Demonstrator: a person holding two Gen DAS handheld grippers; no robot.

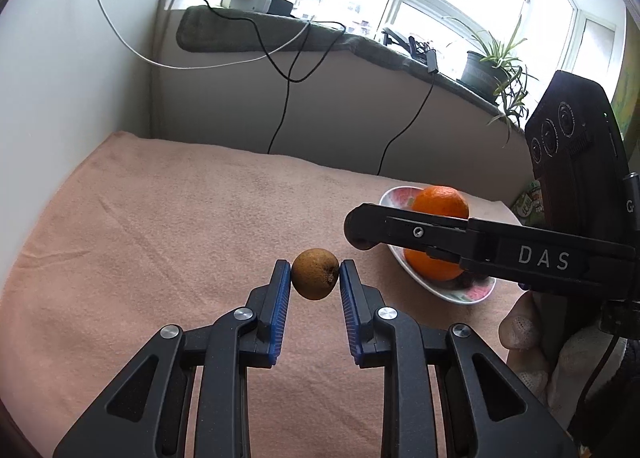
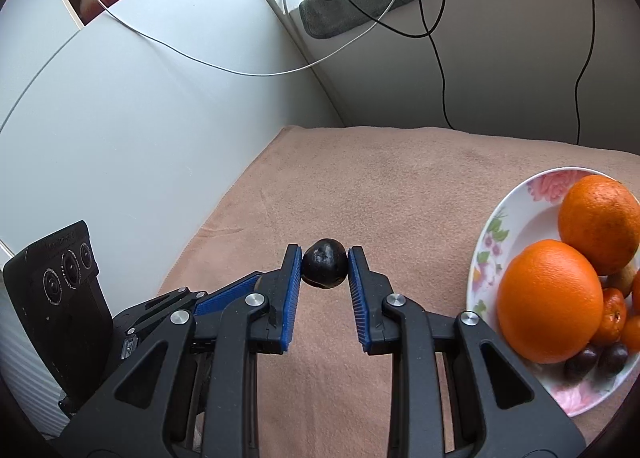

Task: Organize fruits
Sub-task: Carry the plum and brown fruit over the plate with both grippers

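Left tongs pinch a small brown fruit at its widest part, blue pads touching both sides, held above the pink cloth that covers the surface; looks like a small kiwi or longan, can't tell which. Right tongs are closed the same way on a small dark fruit, glossy black, maybe a plum, also lifted off the cloth. Both fruits look light, roundish and a bit soft; the dark one looks smooth and slippery, so it could squirt out if squeezed off-centre. Best hold is across the middle, as now, with a gentle squeeze since the skin bruises. Plate, floral rim, sits at 3 o'clock in the right view, already loaded: big orange in front, second orange behind, small mandarins and two dark fruits along the near edge. Little free room, mostly the bare left part of the plate; a dropped fruit could roll off an orange or nudge the pile. In the left view the right tool's arm crosses in front of the plate at 3 o'clock, near the left tongs, so the two tools may collide if both head for the plate together. Cables hang at 12 o'clock along the wall, well apart. A potted plant on the sill at 2 o'clock is out of the way.
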